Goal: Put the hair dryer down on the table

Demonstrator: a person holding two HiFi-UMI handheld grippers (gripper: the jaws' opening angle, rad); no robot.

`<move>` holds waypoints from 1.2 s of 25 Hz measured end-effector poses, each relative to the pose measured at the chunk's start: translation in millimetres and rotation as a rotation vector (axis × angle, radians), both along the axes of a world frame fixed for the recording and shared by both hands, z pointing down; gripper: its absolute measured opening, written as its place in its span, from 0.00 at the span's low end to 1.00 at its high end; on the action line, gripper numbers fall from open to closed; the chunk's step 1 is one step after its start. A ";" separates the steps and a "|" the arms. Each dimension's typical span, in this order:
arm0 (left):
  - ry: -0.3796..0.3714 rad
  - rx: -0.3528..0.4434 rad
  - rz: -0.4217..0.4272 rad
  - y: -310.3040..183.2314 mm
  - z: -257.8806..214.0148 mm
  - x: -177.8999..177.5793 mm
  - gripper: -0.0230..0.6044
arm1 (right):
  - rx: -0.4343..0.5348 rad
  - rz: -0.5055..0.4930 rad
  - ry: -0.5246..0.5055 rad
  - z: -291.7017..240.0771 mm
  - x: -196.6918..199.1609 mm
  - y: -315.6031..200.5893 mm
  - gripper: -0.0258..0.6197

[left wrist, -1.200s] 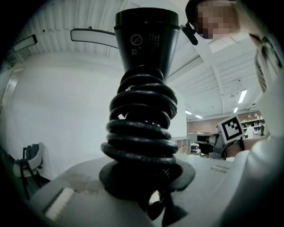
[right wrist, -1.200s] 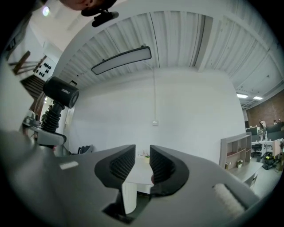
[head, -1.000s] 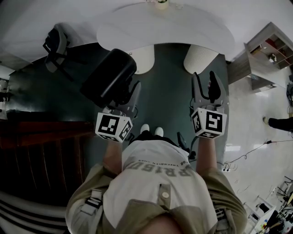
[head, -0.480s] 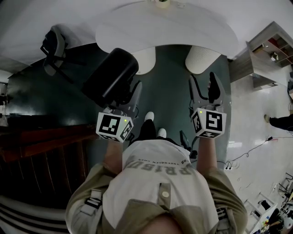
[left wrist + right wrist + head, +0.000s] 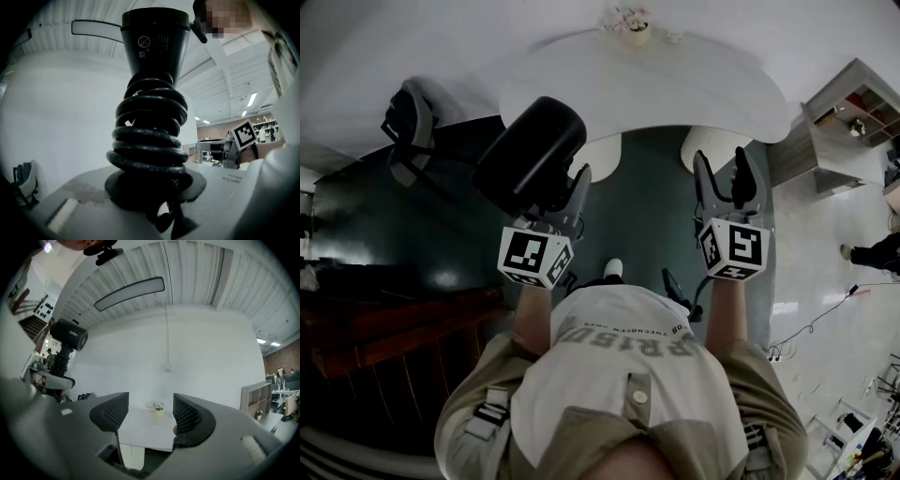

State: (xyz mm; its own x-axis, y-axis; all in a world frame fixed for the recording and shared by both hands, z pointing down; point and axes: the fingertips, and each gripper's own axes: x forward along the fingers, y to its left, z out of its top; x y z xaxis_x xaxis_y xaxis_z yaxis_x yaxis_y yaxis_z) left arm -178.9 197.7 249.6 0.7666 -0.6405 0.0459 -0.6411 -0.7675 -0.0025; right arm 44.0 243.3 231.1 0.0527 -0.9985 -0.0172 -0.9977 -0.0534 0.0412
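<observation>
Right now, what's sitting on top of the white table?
A small potted plant sits near the far edge of the table, with something tiny beside it, too small to identify. The hair dryer, not yet set down, covers its near-left part in the head view.

Both arms are out front, elbows bent close to the torso, forearms bare and roughly parallel. The left forearm (image 5: 528, 314) runs up to the left gripper (image 5: 562, 192), marker cube (image 5: 534, 256) nearest the body, nose angled slightly inward. Its jaws are clamped on the cord-wrapped handle of the hair dryer (image 5: 530, 155), which is gripped low with the pads on either side. The right forearm (image 5: 727, 314) leads to the right gripper (image 5: 724, 173), cube (image 5: 734, 248) toward the body, pointing nearly straight ahead. Its jaws are spread wide with nothing between them. The two grippers are level with each other, well apart and not touching.
</observation>
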 end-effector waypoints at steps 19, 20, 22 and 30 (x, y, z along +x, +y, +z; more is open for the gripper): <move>-0.026 -0.041 0.059 -41.5 23.4 8.6 0.24 | -0.090 0.058 -0.029 36.7 9.8 -34.5 0.51; -0.028 -0.040 0.055 -45.0 23.8 12.3 0.24 | -0.094 0.056 -0.032 38.7 14.8 -38.8 0.51; -0.027 -0.040 0.045 -52.1 23.7 20.2 0.24 | -0.098 0.049 -0.038 40.5 24.3 -47.0 0.51; -0.019 -0.024 0.033 -80.6 14.4 65.4 0.24 | -0.063 0.013 -0.006 22.9 68.6 -82.9 0.51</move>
